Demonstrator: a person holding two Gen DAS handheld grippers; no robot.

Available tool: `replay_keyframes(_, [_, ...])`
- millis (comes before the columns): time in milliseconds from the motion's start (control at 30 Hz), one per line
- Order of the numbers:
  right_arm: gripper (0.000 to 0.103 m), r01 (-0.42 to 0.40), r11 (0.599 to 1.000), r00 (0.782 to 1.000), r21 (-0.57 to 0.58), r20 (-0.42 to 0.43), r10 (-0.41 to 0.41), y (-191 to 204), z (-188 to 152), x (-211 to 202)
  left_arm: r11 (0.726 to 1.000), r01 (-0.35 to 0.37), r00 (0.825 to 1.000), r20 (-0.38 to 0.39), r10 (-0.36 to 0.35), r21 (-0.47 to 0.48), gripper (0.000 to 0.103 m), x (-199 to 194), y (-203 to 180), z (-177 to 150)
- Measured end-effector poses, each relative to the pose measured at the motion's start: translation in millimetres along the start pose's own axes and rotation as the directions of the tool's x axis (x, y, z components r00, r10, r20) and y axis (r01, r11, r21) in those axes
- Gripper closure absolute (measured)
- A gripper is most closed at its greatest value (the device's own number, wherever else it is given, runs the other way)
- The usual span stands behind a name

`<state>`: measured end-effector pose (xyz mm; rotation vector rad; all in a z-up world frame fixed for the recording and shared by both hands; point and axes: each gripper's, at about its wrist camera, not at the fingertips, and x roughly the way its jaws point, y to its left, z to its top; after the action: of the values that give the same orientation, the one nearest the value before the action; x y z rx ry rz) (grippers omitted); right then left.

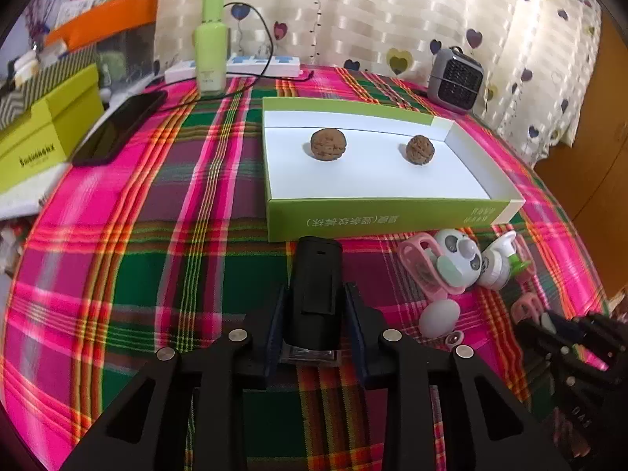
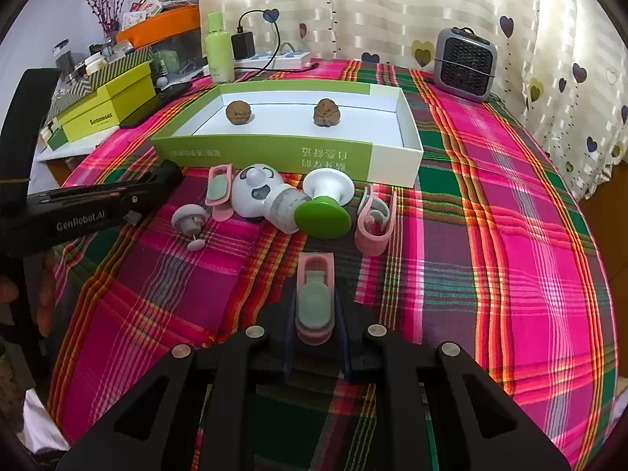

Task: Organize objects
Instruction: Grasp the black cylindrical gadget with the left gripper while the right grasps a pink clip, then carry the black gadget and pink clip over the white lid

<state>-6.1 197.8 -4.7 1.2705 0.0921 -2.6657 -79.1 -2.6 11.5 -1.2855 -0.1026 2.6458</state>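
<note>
1. Right now the left gripper [image 1: 314,337] is clamped on a black device [image 1: 316,294], its pads pressing both sides, the thing lying on the plaid tablecloth [image 1: 157,235] just short of the near wall of the green-and-white box [image 1: 384,216].
2. Meanwhile the right gripper [image 2: 315,337] pinches a pink clip [image 2: 315,294] with a grey-green tab, jaws squeezed tight on it, out on the open cloth nearer than the toy cluster.
3. Only the right wrist view shows that pinch; from the left wrist the right gripper is a dark blur at the right edge, and its jaws cannot be read there.
4. Likewise, the left wrist view shows the black device gripped; the right wrist view gives only the left tool's side, lettered casing [image 2: 80,221], at its left edge.
5. Both views catch two walnuts [image 1: 329,144] [image 1: 420,149] inside the box, well apart, toward its far wall.
6. Right wrist view lays the cluster out clearly: a panda-faced toy [image 2: 255,194] touching a green-capped piece [image 2: 322,214], another pink clip [image 2: 219,192] beside it, an open pink clip [image 2: 375,231] to the right, a small grey knob [image 2: 190,218].
7. Far edge: green bottle [image 1: 211,55], power strip [image 1: 235,64], grey heater [image 1: 455,80]. A phone [image 1: 117,129] lies near the left edge.
</note>
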Motion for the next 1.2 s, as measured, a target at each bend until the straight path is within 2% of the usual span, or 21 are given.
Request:
replay_keyframes(67, [0.084, -0.004, 1.000, 1.000, -0.002, 0.000, 0.004, 0, 0, 0, 1.000, 0.003, 1.000, -0.001, -0.003, -0.012, 0.076, 0, 0, 0])
replay_keyframes(233, [0.084, -0.005, 1.000, 1.000, -0.003, 0.000, 0.005, 0, 0, 0, 0.998, -0.043, 0.999, 0.011, 0.043, 0.053, 0.076, 3, -8, -1])
replay_keyframes(500, [0.084, -0.005, 1.000, 1.000, -0.003, 0.001, 0.005, 0, 0, 0, 0.995, -0.066, 0.998, 0.014, 0.065, 0.077, 0.078, 3, -8, 0])
replay_keyframes(967, [0.085, -0.010, 1.000, 1.000, -0.005, 0.013, 0.010, 1, -1, -3, 1.000, -0.002, 1.000, 0.024, 0.002, 0.000, 0.078, -10, -2, -2])
replay_keyframes(1200, [0.085, -0.034, 0.999, 0.999, -0.006, 0.028, 0.034, 1, -1, -6, 1.000, 0.001, 1.000, 0.019, -0.001, 0.002, 0.078, -10, -3, -3])
